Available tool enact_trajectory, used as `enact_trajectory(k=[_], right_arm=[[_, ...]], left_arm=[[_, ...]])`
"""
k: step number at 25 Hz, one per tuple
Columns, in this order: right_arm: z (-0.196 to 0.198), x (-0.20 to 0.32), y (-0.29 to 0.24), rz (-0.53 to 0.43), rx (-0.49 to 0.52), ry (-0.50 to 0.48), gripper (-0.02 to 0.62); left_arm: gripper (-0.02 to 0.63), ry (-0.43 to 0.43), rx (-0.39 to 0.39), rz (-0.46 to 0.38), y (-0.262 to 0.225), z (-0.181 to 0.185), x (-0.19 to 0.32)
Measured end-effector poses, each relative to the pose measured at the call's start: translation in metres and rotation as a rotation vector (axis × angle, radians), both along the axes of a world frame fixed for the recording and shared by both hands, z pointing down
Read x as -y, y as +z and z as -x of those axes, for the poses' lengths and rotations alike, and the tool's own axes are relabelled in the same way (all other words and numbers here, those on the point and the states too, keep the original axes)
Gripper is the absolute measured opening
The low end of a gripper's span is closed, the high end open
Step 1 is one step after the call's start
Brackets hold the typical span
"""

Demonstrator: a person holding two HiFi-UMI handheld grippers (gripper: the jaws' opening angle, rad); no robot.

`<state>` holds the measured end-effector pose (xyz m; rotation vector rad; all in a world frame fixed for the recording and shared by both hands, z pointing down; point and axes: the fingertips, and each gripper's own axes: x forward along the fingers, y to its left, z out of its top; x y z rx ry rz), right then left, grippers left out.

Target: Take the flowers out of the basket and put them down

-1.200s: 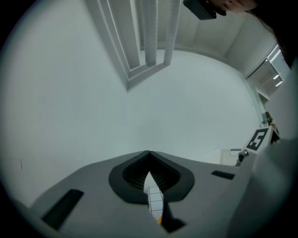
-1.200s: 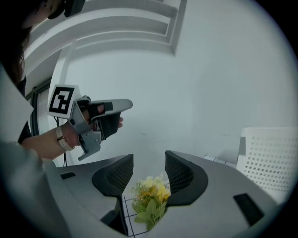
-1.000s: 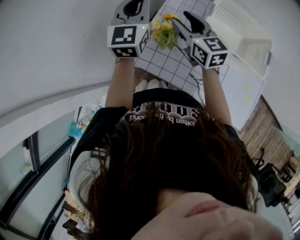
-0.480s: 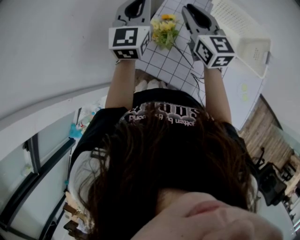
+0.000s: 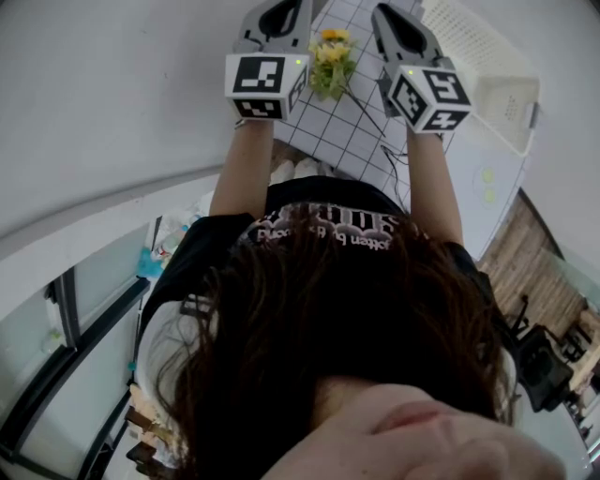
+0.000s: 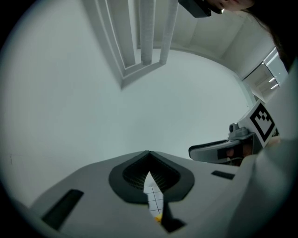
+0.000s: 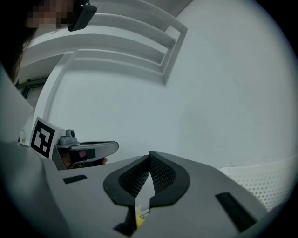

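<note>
A small bunch of yellow flowers [image 5: 330, 61] with green leaves lies on a white gridded cloth [image 5: 333, 131]. Its thin stems [image 5: 367, 111] trail toward the person. The white perforated basket [image 5: 478, 56] stands to the right. My left gripper [image 5: 281, 11] hovers just left of the flowers, pads meeting at the tips [image 6: 148, 153], nothing between them. My right gripper [image 5: 394, 17] hovers just right of the flowers. Its jaws have just been closing and now meet at the tips [image 7: 150, 154] with nothing between them. A sliver of yellow petal shows below each gripper's pads.
The basket's rim [image 7: 260, 179] shows at the lower right of the right gripper view. A white surface with two pale yellow dots [image 5: 487, 186] borders the cloth on the right. The person's head and dark shirt fill the lower head view. A plain white wall is ahead.
The right gripper has lifted off the flowers' right side, moved toward the top of the picture and straightened. The flowers stay on the cloth. The left gripper has barely shifted.
</note>
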<state>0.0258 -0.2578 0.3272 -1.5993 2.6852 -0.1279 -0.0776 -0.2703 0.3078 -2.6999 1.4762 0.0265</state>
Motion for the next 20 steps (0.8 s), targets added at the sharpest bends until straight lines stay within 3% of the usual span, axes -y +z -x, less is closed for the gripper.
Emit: enact_trajectory(k=[20], right_arm=[[-0.009, -0.003, -0.012, -0.043, -0.035, 0.036, 0.020]], left_arm=[[0.001, 0.011, 0.002, -0.005, -0.003, -0.007, -0.003]])
